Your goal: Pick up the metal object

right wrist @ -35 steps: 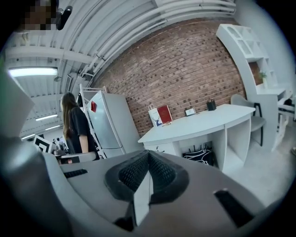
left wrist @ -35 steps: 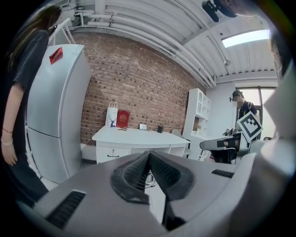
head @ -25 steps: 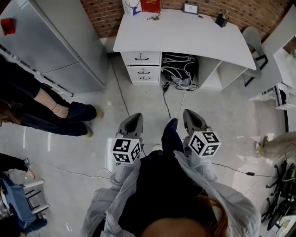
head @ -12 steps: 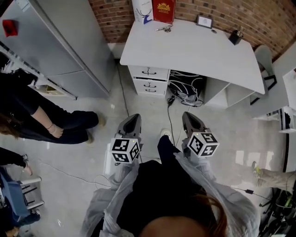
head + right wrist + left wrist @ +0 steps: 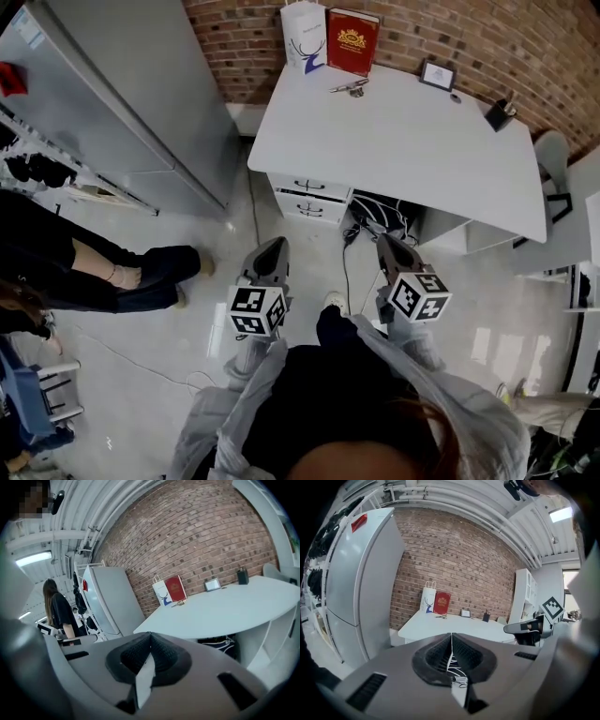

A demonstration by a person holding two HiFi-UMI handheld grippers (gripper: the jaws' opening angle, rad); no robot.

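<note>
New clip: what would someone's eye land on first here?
The white desk stands against the brick wall, with a red box and white bag at its back edge and a small metal object just in front of them. Nearer, the left gripper and right gripper hang shut and empty over the floor, short of the desk.

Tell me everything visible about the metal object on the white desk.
The metal object is small, thin and silvery, its parts too small to make out. It lies flat near the far edge of the white desk, just in front of the upright red box. Only the desk touches it.
</note>
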